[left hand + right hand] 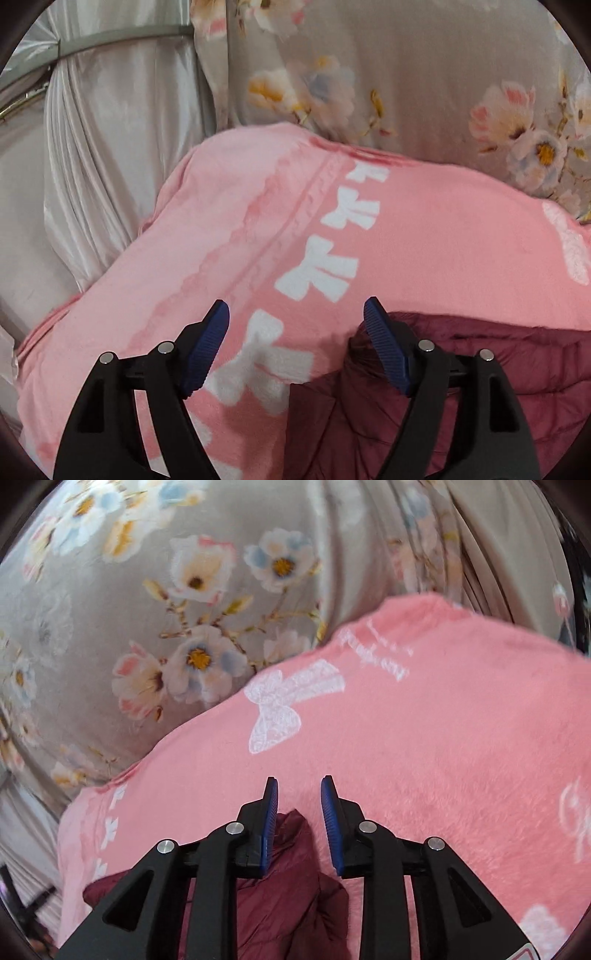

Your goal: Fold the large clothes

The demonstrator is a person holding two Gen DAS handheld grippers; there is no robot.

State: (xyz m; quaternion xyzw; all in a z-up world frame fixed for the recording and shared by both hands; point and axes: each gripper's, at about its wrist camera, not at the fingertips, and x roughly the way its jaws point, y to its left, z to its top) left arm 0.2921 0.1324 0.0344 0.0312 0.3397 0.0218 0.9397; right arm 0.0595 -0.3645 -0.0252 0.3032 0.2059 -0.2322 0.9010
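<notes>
Both grippers hang over the pink fleece blanket, nothing between their blue pads. The left gripper stands wide, the maroon puffer jacket lying just under its right-hand finger, apparently just laid flat for folding. The right gripper is narrowly parted, a jacket corner below and between its fingers. Beyond the fingertips, open blanket runs to the floral bedding.

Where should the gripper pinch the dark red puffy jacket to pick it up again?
Probably the pointed corner of the dark red jacket that sticks out over the pink blanket. It lies just below the right gripper, whose jaws stand apart with nothing pinched. Come down from above with one pad on each side of that tip: it is narrow, raised and free of the other folds.
</notes>
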